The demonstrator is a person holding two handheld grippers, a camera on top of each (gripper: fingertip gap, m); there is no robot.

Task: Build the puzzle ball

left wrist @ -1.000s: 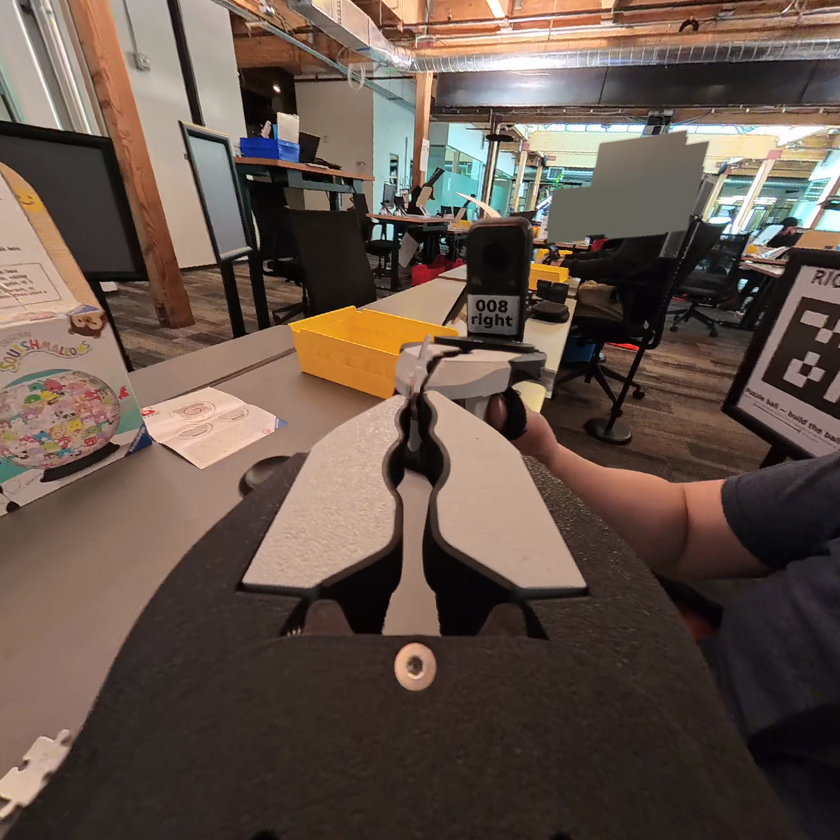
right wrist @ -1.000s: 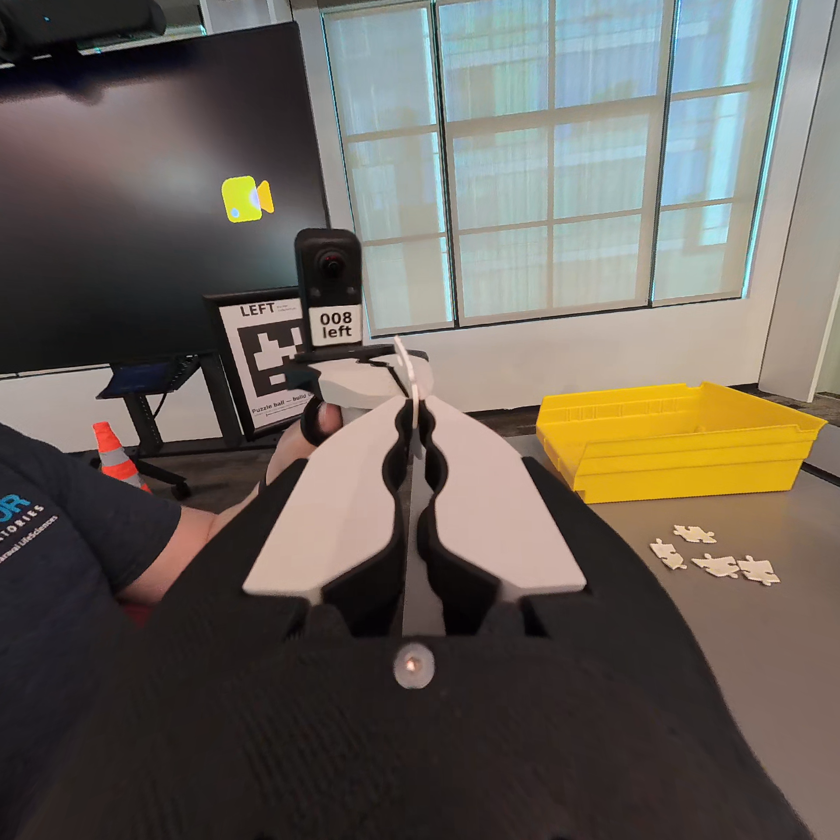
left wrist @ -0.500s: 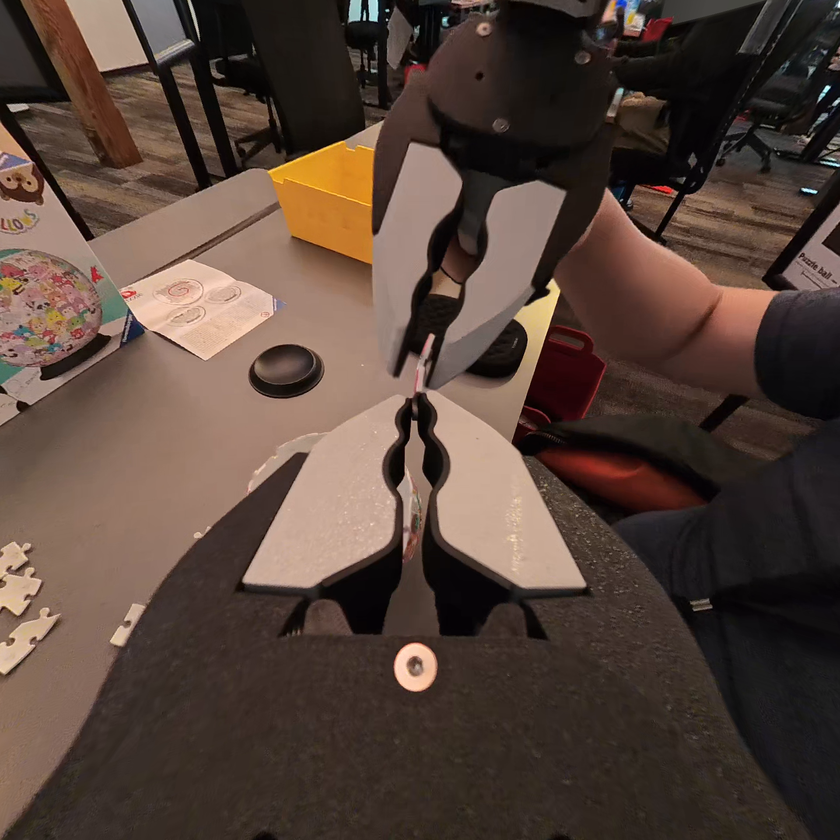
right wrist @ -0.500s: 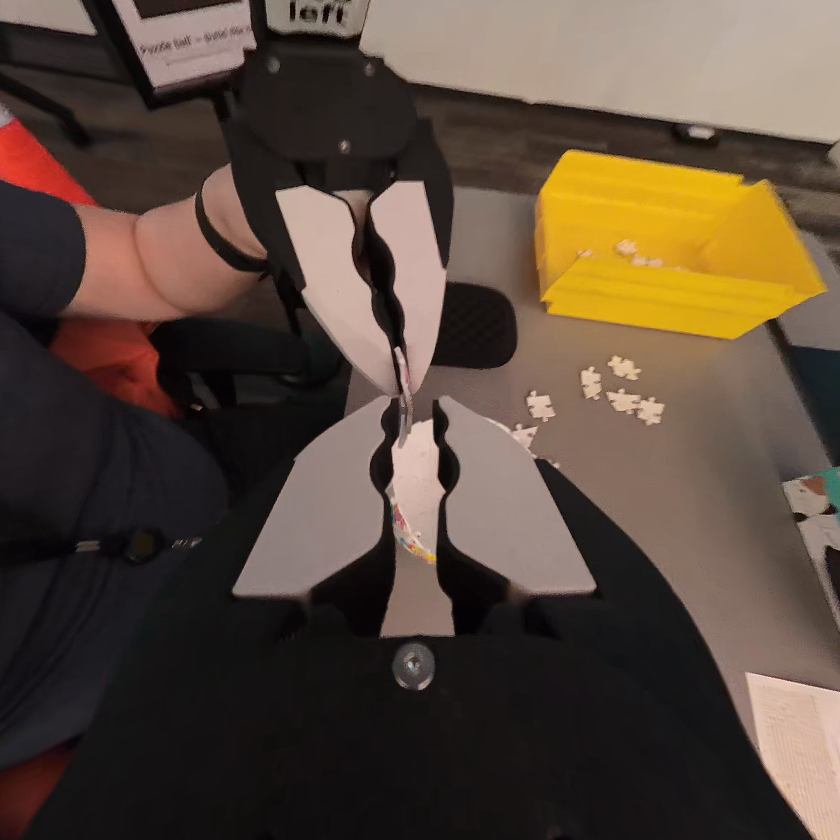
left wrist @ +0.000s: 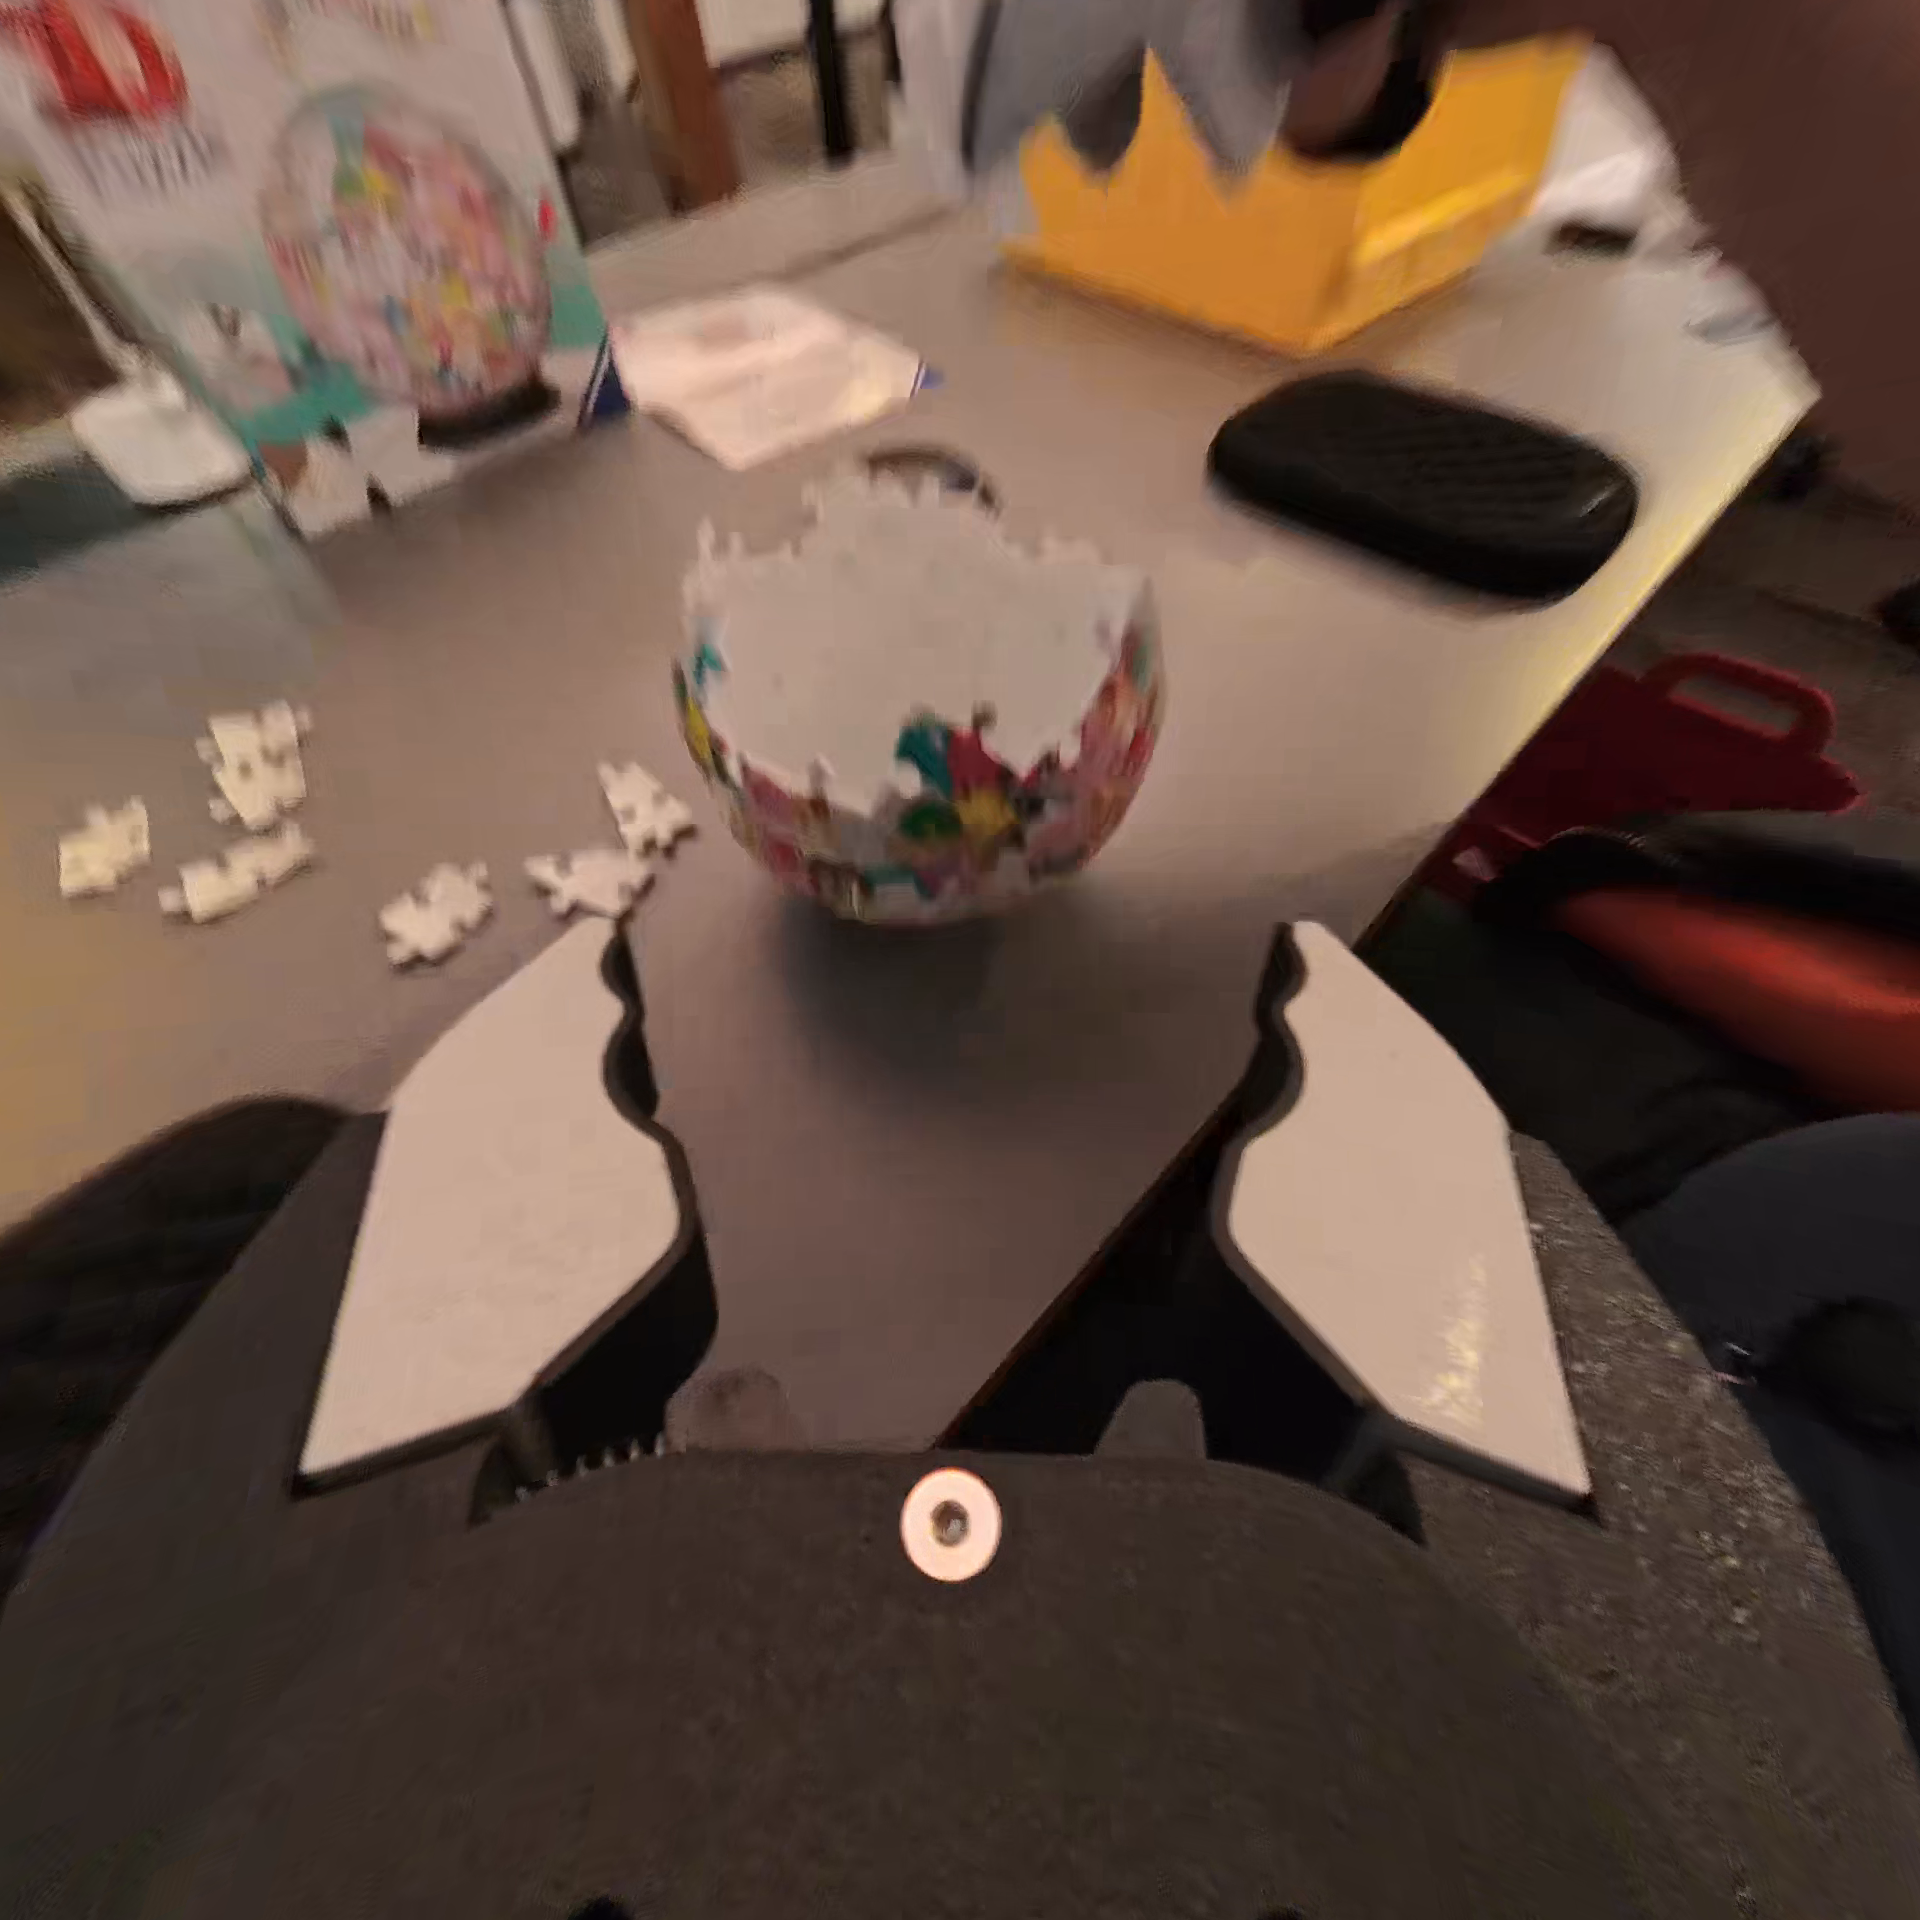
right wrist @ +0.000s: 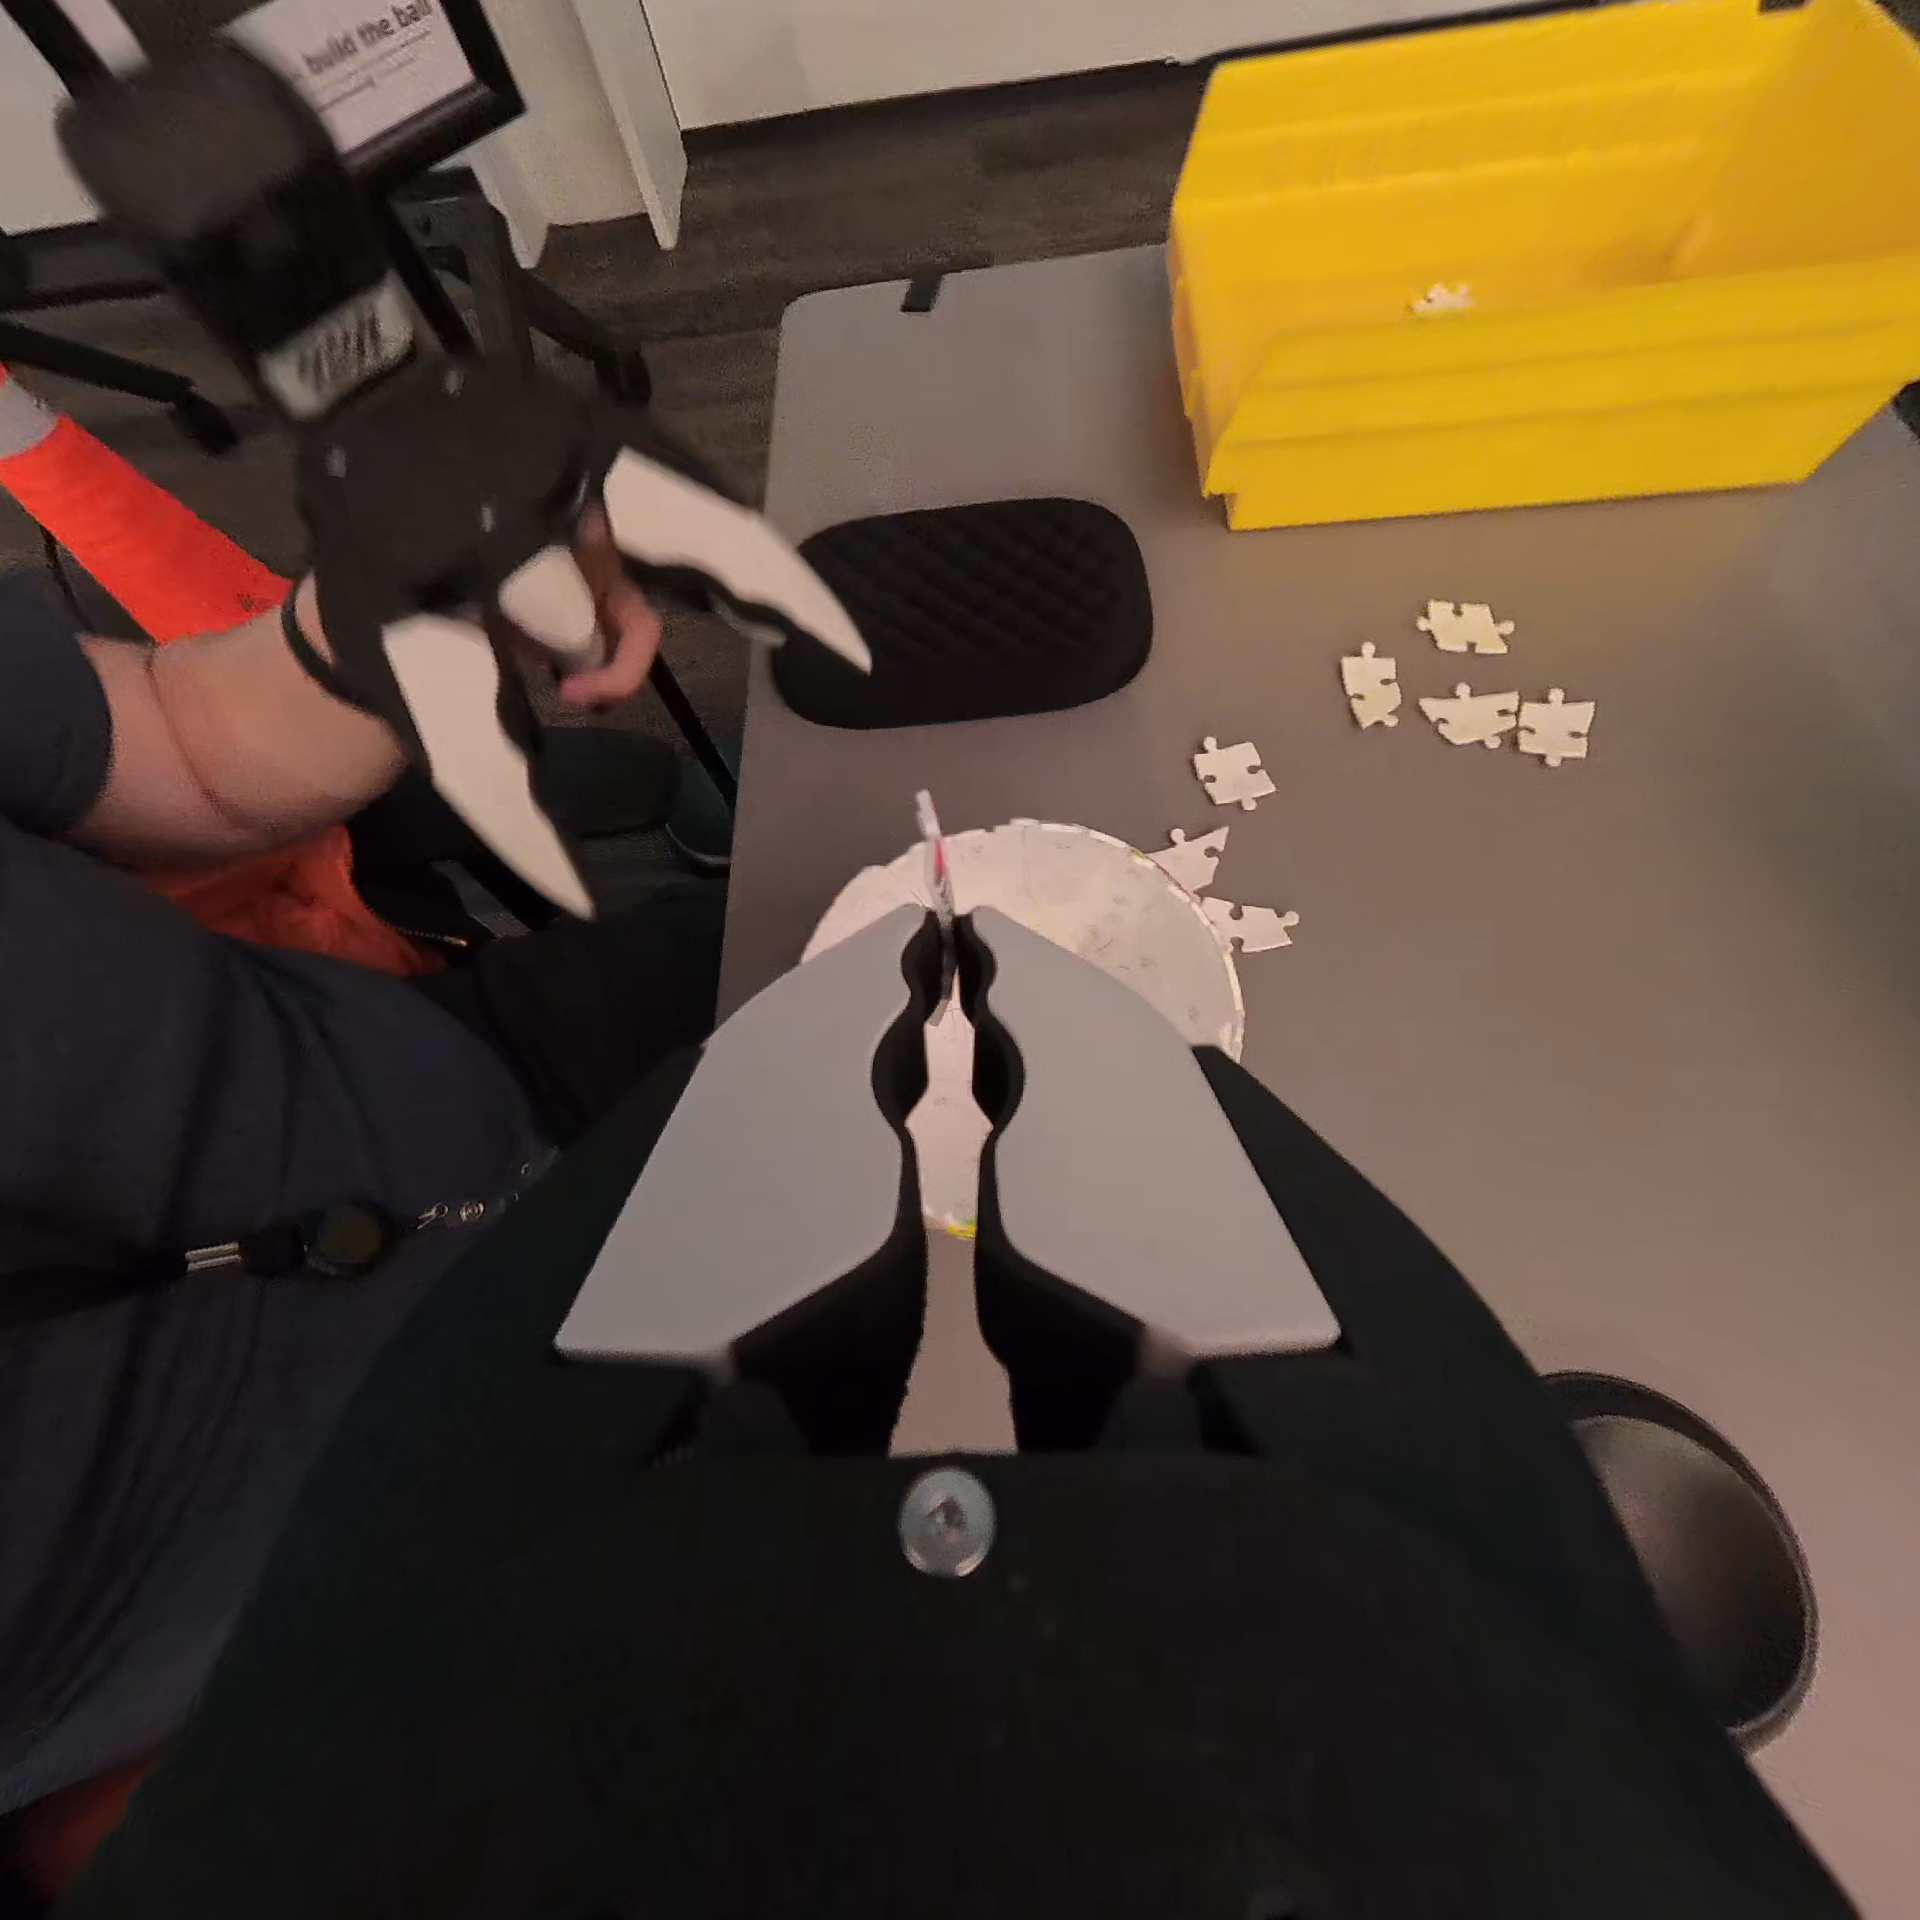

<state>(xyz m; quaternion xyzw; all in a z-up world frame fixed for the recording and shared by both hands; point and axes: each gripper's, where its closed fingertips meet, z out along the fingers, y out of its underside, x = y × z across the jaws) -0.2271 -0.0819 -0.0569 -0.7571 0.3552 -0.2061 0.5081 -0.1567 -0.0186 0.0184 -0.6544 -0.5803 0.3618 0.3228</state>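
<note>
The half-built puzzle ball stands on the grey table as a colourful open bowl with a white inside. My left gripper is wide open and empty, just short of the ball; it also shows open at the upper left of the right wrist view. My right gripper is shut on a puzzle piece held edge-on. It hovers over the ball's white inside.
Loose white pieces lie right of the ball and also show in the left wrist view. A yellow bin, a black pad, a round black stand, the puzzle box and a paper sheet share the table. The table's edge runs beside the person's lap. About 12 centimetres separates my left fingertips from my right.
The piece passed from my left gripper to my right: the right pads closed on it, then the left opened wide and drew back. Both views tilted down toward the ball.
</note>
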